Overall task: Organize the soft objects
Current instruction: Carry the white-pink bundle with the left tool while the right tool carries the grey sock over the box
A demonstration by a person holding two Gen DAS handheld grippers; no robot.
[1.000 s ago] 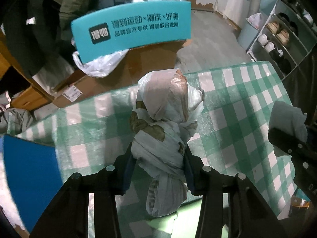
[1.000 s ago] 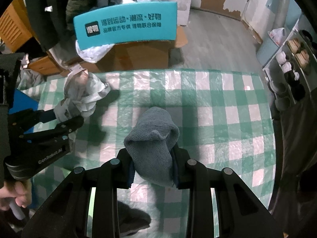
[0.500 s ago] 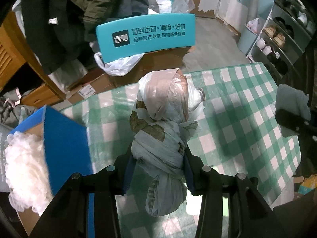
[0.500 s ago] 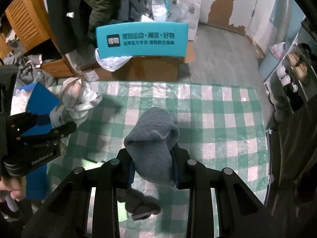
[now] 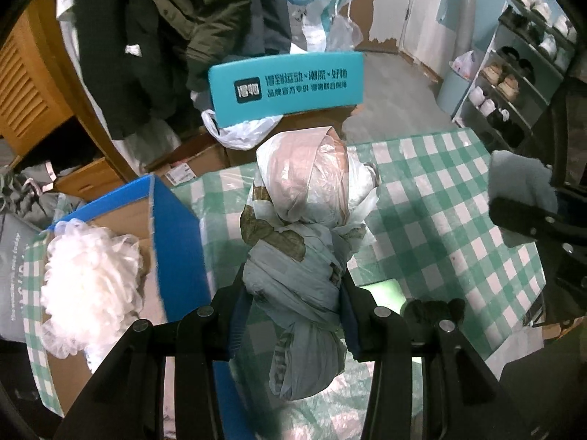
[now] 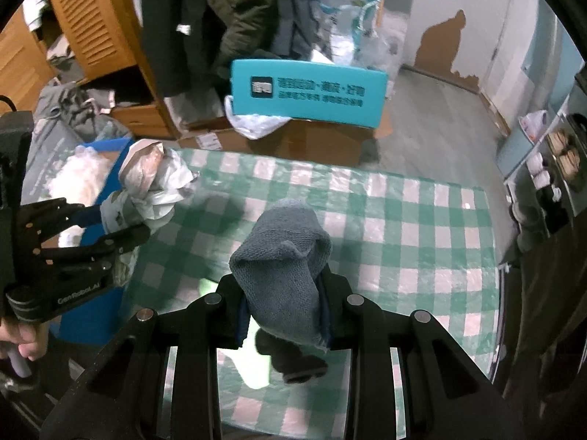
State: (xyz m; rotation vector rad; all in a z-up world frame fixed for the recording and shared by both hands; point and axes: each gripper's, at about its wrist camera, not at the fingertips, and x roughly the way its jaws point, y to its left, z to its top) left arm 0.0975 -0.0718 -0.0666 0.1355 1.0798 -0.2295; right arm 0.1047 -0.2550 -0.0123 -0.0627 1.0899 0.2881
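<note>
Left hand-held gripper (image 5: 293, 293): closed on knotted plastic-bag bundle (image 5: 304, 220), bundle upright between the fingers, raised above the table (image 5: 440, 198) near its edge beside the blue box (image 5: 176, 234). White fluffy mesh ball (image 5: 88, 278) inside the blue box. Right hand-held gripper (image 6: 284, 304): closed on grey knitted sock (image 6: 282, 256), held over the table, well apart from the blue box. Dark item (image 6: 293, 359) on the table below the sock, identity unclear. Teal sign (image 6: 308, 91) beyond the table's far edge.
</note>
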